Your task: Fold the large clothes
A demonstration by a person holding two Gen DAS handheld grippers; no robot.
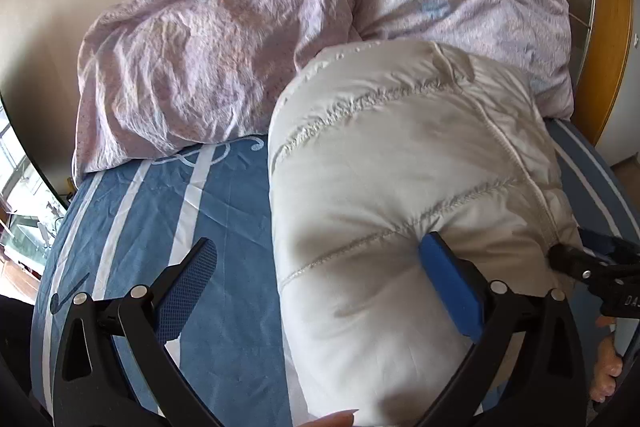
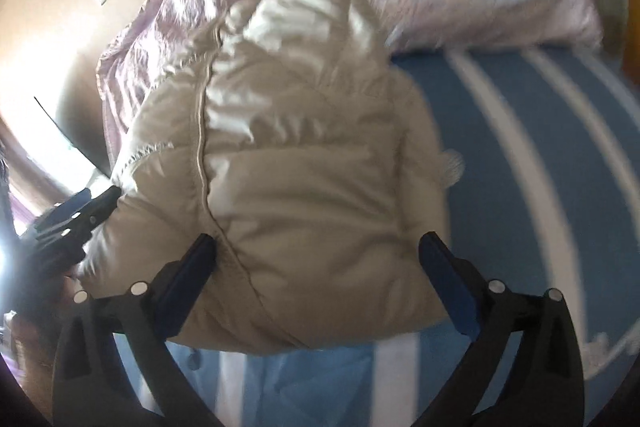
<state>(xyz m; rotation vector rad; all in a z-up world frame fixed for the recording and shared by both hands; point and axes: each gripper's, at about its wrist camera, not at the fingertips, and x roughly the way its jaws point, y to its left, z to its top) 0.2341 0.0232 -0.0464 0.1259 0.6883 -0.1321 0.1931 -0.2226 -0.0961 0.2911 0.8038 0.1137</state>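
- The puffy cream jacket (image 1: pixel 400 187) lies bundled on the bed (image 1: pixel 180 227), on the blue striped sheet, its far end at twelve o'clock butting against the crumpled lilac duvet (image 1: pixel 200 67).
- It looks light and springy: padded panels between stitched seams, a smooth shell that is likely to slide under the pads and to puff back open once let go.
- The left gripper (image 1: pixel 320 267) has its jaws wide; its right finger presses into the jacket's near edge and its left finger hangs over bare sheet, so nothing is held.
- The right gripper (image 2: pixel 320 267) also stands with jaws wide, straddling the near end of the jacket; the view is blurred, but the pads seem to rest against the cloth without pinching it.
- Best holds, I judge, are the stitched seams or the hem at six o'clock, where the cloth is thin and flat enough to pinch; a grip on a fat panel would slip.
- Fold slowly, and press the air out.
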